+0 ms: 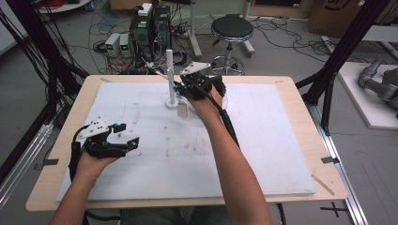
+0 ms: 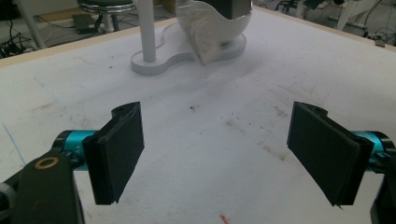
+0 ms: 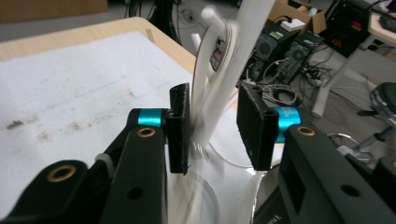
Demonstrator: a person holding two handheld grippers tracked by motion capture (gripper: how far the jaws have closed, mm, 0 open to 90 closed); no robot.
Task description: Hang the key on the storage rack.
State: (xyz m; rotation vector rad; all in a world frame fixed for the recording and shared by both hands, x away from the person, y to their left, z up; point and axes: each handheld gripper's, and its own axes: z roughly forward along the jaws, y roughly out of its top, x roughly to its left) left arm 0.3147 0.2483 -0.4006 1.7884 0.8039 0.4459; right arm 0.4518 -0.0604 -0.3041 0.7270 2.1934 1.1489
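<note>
Working near the middle of the far edge of the pale wooden desk [image 1: 300,93], on the white foam sheet [image 1: 263,140] covering it, with the right gripper [image 1: 180,88] up against the white post stand with side pegs and a flat rounded base [image 1: 170,75]. Seen from the right gripper view [image 3: 212,126]: fingers partly apart, straddling the blurred white post and pegs [image 3: 224,88], pads not visibly pressing on anything. Judged open, with nothing gripped.

Found just below those fingers: the clear, thin-walled drinking cup [image 1: 183,111], at the stand's base on the side nearer the person. Appears tilted in the left gripper view [image 2: 210,28], leaning against or resting on the base [image 2: 154,65]. Cannot tell whether settled or partly hooked on a peg.

Resting well apart, toward the desk's near left corner: the left gripper [image 1: 127,135], fingers spread wide and empty [image 2: 217,149].

Risks from here, as a judgement:
- Tipping or rolling of the cup toward the near edge, caused by a lean with no grip to steady it.
- Knocking the cup or catching a peg while pulling back, caused by fingers sitting so close around the post.
- Dragging or toppling the light stand, caused by a sideways pull instead of a straight retreat.
- Crushing or squirting the thin wall out of the pads, caused by re-closing off-centre.
</note>
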